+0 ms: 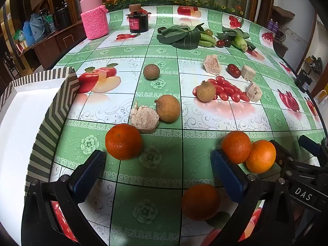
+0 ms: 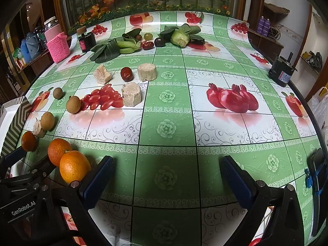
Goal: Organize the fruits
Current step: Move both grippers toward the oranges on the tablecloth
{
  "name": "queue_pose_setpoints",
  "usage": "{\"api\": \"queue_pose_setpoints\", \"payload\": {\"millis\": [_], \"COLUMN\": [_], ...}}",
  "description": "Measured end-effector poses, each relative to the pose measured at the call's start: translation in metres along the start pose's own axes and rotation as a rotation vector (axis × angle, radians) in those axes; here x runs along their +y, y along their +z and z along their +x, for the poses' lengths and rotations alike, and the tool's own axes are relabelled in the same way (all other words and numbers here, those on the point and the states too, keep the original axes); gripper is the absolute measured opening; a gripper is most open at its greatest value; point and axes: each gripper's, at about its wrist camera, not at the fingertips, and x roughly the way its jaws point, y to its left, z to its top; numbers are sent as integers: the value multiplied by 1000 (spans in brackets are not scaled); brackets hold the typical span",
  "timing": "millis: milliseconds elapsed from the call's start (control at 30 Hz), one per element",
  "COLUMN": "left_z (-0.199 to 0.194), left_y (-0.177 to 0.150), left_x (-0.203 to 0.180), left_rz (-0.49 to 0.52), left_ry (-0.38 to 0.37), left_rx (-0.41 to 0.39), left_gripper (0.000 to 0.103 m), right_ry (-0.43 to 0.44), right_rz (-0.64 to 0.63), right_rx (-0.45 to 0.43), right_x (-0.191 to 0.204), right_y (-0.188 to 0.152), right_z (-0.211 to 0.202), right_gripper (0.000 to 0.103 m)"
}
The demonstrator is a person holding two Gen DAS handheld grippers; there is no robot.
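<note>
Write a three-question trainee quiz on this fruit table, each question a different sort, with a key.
1. True or false: the left gripper has its jaws shut on an orange.
2. How many oranges show in the left wrist view? A) two B) four C) six
3. Fill in: the striped box stands at the table's ___ edge in that view.

Key:
1. False; both grippers, the right gripper included, are open and hold nothing.
2. B: one orange near the box, a touching pair, one in shadow.
3. Left.

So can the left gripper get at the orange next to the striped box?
Probably yes: the left gripper is open, and the orange sits just ahead of its left finger, with its near side unobstructed.
</note>
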Motion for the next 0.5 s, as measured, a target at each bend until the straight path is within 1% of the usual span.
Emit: {"api": "queue_pose_setpoints", "payload": {"millis": [167, 233, 333, 400, 500], "left_z": [-4, -18, -35, -44, -54], "left_y": [1, 1, 3, 5, 3], "left_x": [2, 6, 19, 25, 29], "left_rz": [12, 21, 41, 62, 81], "left_ry": [7, -10, -26, -44, -69], "left_rx": [36, 11, -35, -52, -55], "left_gripper": [103, 103, 103, 103, 103], "right_ry": [1, 0, 10, 44, 94], "right_rz": [-1, -27, -51, -66, -88], "right_rx": [-3, -2, -40, -75, -105], "right_x": [-1, 1, 6, 8, 9], "right_y": [1, -1, -4, -1, 3], "right_z": [0, -2, -19, -32, -50], "right_gripper": [103, 103, 102, 102, 98]}}
